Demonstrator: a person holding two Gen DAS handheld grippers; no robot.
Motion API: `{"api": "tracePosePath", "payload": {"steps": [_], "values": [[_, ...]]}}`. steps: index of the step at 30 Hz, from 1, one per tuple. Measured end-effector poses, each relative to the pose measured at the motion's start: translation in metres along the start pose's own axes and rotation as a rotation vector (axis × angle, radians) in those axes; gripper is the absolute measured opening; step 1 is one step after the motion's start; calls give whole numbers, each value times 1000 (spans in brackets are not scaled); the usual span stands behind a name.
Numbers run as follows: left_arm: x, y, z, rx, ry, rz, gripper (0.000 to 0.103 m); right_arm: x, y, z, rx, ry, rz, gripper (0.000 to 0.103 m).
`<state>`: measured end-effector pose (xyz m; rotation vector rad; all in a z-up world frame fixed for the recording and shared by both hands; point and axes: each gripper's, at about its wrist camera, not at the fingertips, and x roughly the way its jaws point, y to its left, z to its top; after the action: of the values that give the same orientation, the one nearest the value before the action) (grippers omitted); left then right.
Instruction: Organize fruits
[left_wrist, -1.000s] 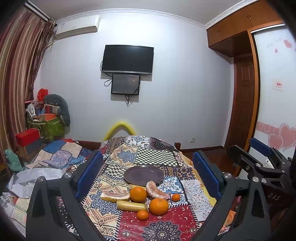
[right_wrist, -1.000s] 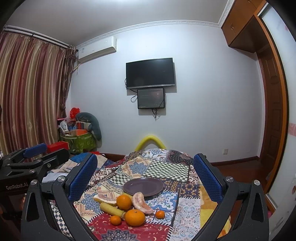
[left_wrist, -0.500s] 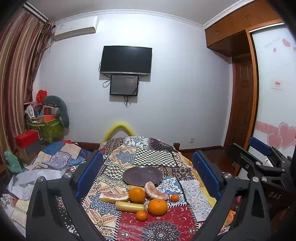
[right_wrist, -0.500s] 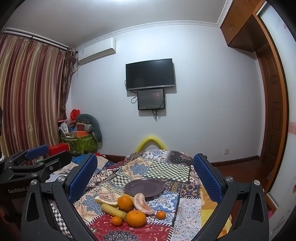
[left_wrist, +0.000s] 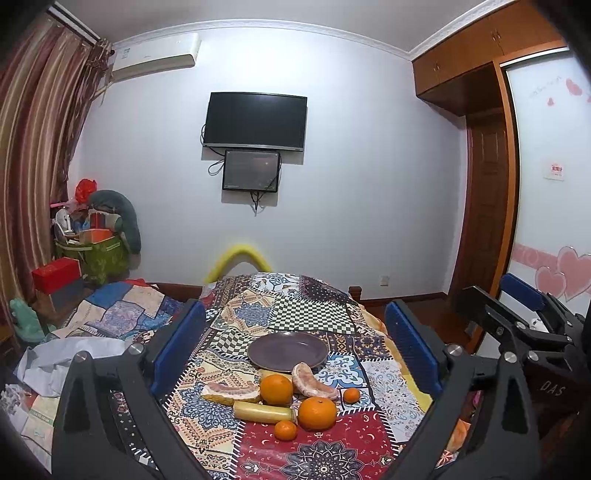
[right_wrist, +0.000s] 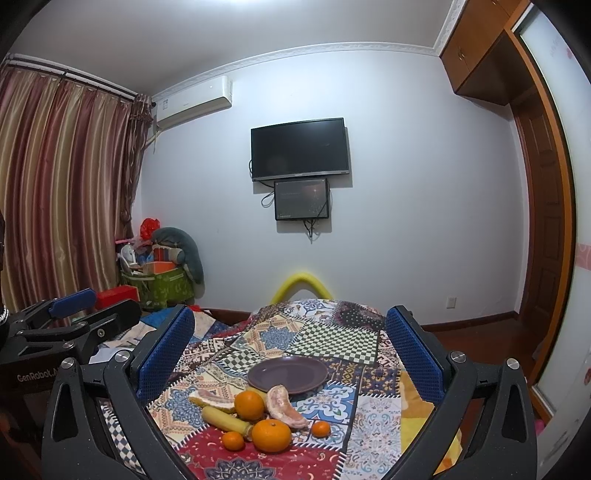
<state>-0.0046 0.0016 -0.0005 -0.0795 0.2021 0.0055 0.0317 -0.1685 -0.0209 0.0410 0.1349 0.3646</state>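
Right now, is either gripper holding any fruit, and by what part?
Nothing is held. The left gripper and right gripper are both open, and the fruit lies on the tablecloth.

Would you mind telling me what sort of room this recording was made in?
Most likely a home bedroom or living room: a television hangs on the wall, striped curtains cover a window, and a built-in wooden wardrobe stands beside the fruit table's patchwork cloth.

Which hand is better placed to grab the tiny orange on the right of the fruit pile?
Right, probably. Both tongs are open and raised, but the tiny orange lies on the pile's right edge, nearer the right tongs.
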Motion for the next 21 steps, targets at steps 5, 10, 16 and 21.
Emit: {"api": "tracePosePath", "payload": {"steps": [5,10,16,21], "values": [[1,1,0,-5,1,1,99,0,0,-1,0,1,2,103],[2,1,0,-4,-1,4,99,1,0,-2,-1,2,2,103],[5,2,0,-6,2,11,99,2,-1,-3,1,8,-3,103],[10,4,-5,-6,14,18,99,6,-2,-7,5,23,-8,103]]}}
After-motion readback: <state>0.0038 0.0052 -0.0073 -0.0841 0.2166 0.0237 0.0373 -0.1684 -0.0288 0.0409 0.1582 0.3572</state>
